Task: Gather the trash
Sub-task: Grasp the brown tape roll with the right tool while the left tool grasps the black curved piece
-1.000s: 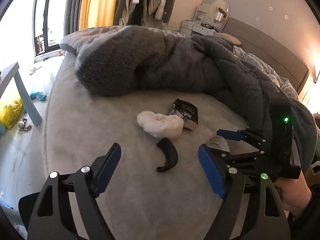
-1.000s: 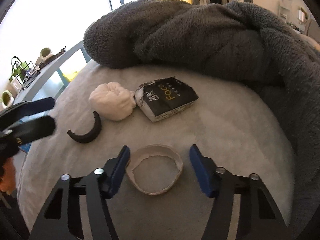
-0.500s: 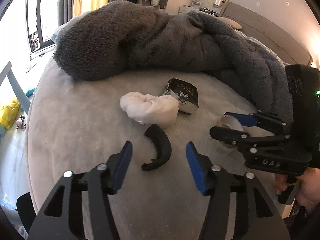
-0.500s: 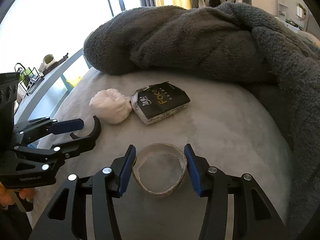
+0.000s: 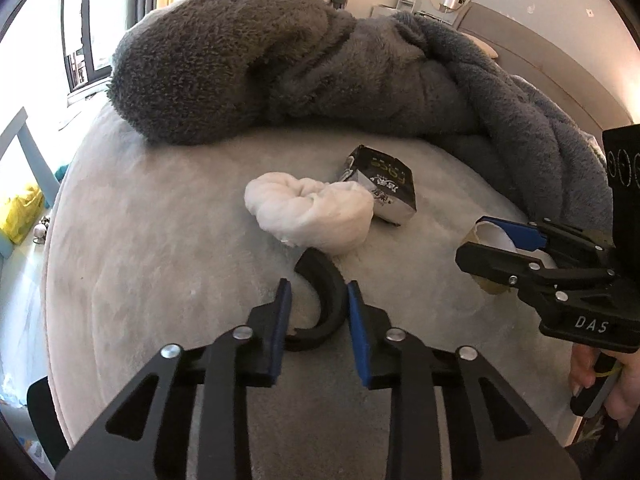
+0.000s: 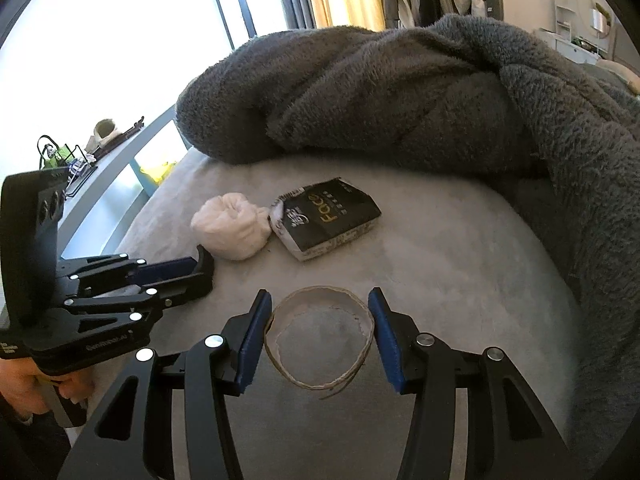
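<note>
A black curved plastic piece [image 5: 326, 284] lies on the pale grey bed [image 5: 160, 240]. My left gripper [image 5: 318, 312] straddles it, jaws closing, and both blue pads touch its sides. A thin paper ring [image 6: 320, 336] sits between the pads of my right gripper [image 6: 320, 332], which press its rim on both sides. In the left wrist view the right gripper [image 5: 476, 240] is at the right with the ring [image 5: 490, 236] in it. A white crumpled wad [image 5: 312, 212] and a black packet [image 5: 380, 184] lie just beyond.
A thick dark grey fleece blanket [image 5: 280, 72] is heaped across the far side of the bed and down its right side. Left of the bed are a window, a blue table leg [image 5: 36, 156] and a yellow bag [image 5: 20, 216] on the floor.
My left gripper came down over the black curved piece and its jaws narrowed from wide apart to touching it. The right jaws closed in onto the paper ring.
</note>
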The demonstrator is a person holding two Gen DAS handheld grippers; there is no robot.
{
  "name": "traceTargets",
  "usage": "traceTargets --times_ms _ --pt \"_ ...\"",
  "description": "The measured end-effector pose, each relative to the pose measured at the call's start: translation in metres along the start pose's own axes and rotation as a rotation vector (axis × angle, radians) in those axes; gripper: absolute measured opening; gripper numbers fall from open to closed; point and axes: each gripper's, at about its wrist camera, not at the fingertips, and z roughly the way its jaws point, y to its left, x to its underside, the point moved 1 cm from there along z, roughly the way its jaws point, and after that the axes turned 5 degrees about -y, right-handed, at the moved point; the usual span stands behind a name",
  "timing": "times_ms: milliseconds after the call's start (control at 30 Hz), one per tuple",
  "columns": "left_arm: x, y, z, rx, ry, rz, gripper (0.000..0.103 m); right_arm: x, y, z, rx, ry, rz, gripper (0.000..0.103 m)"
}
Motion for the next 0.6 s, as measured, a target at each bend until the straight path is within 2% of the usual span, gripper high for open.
traceTargets --times_ms 200,400,600 --pt "0.003 0.000 -0.007 0.030 0.002 -0.005 0.020 -0.006 0.012 -0.003 -0.007 -0.012 -0.006 0.051" --pt "0.007 -0.001 -0.018 0.060 -0.001 0.009 0.019 -0.011 0.031 -0.004 -0.018 -0.025 -0.015 0.051" --pt "0.012 0.014 -0.034 0.052 -0.007 -0.002 0.019 -0.011 0.055 -0.004 -0.029 -0.036 -0.026 0.051"
